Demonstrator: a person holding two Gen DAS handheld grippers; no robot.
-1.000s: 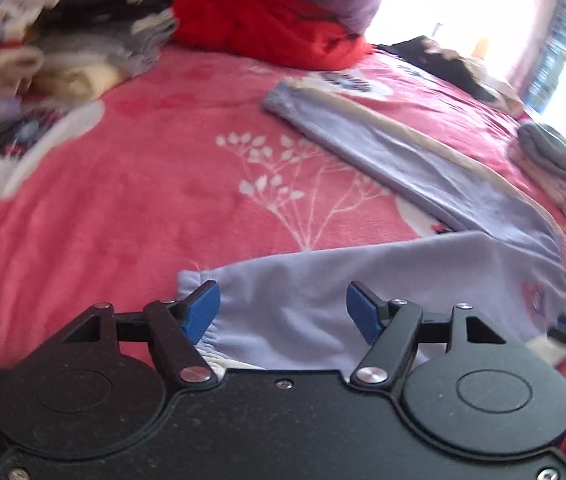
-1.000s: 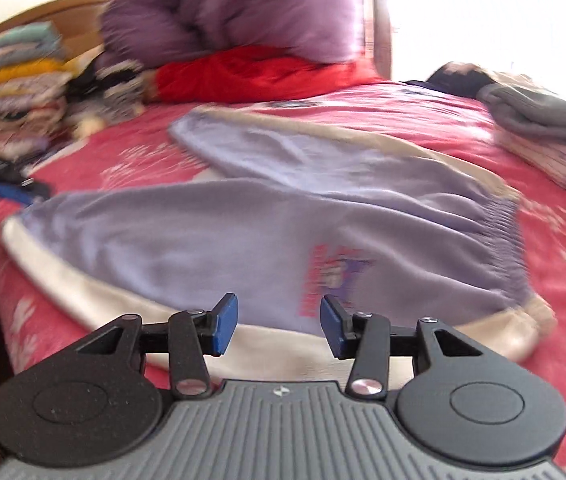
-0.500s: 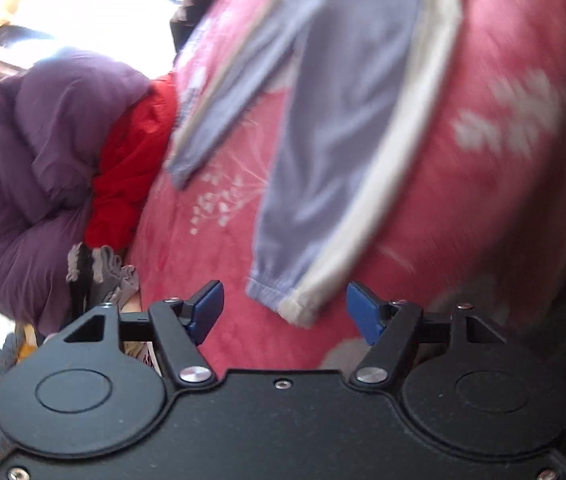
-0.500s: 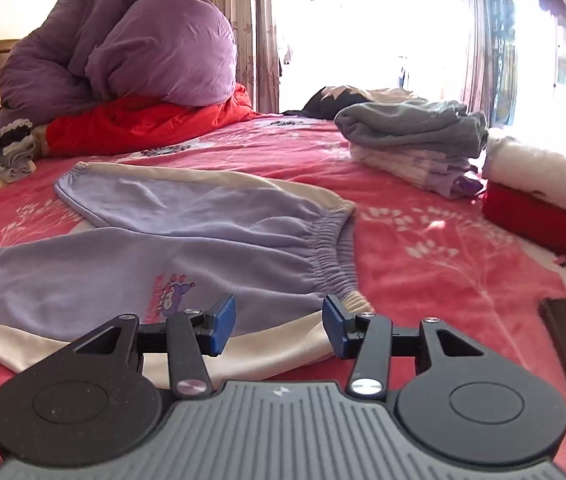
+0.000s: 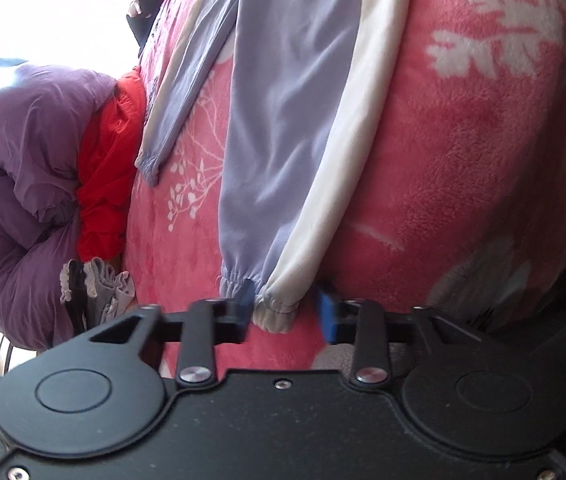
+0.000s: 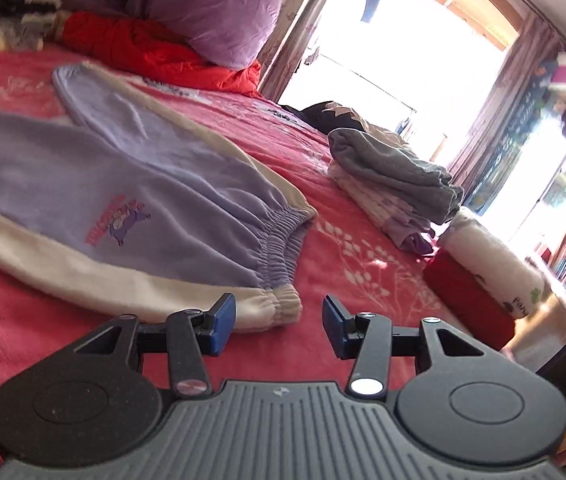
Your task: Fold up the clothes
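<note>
Lavender trousers (image 6: 95, 184) with cream side stripes lie spread flat on the pink blanket (image 6: 363, 248); they also show in the left wrist view (image 5: 283, 128). My left gripper (image 5: 285, 312) is rolled sideways and open, its blue pads either side of the cream-striped leg cuff (image 5: 275, 308). My right gripper (image 6: 279, 320) is open, its pads either side of the cream corner of the elastic waistband (image 6: 279, 306).
A purple duvet (image 6: 203, 4) and a red garment (image 6: 151, 52) lie at the bed's head. Folded grey and patterned clothes (image 6: 395, 176) are stacked to the right, with a white roll (image 6: 495, 264) and a red item (image 6: 471, 300) at the bed's edge.
My left gripper has closed in on the leg cuff, which now sits between its pads. My right gripper has tilted and moved right along the trousers to the waistband corner.
</note>
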